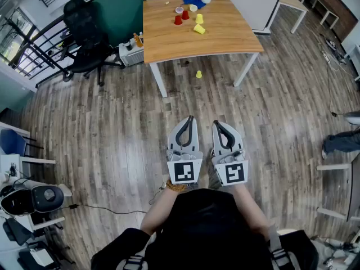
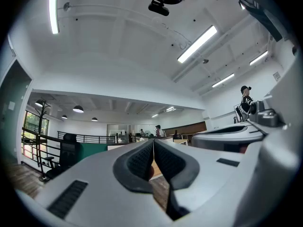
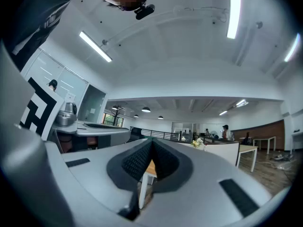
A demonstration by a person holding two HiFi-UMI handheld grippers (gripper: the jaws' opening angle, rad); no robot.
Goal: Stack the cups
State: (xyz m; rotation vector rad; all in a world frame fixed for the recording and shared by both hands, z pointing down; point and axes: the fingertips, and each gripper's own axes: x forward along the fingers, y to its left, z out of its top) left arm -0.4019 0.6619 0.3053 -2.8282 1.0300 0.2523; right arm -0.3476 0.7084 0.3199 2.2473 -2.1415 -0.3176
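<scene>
We stand well back from the table, with the left gripper and right gripper low over the floor, each clamped fully closed on nothing. As far as we can tell from here, no stacking is done: the red cups and yellow cups sit loose and apart toward the table's far edge, and a stray cup lies on the floor below the near edge. We judge the whole job still lies ahead, approach included.
</scene>
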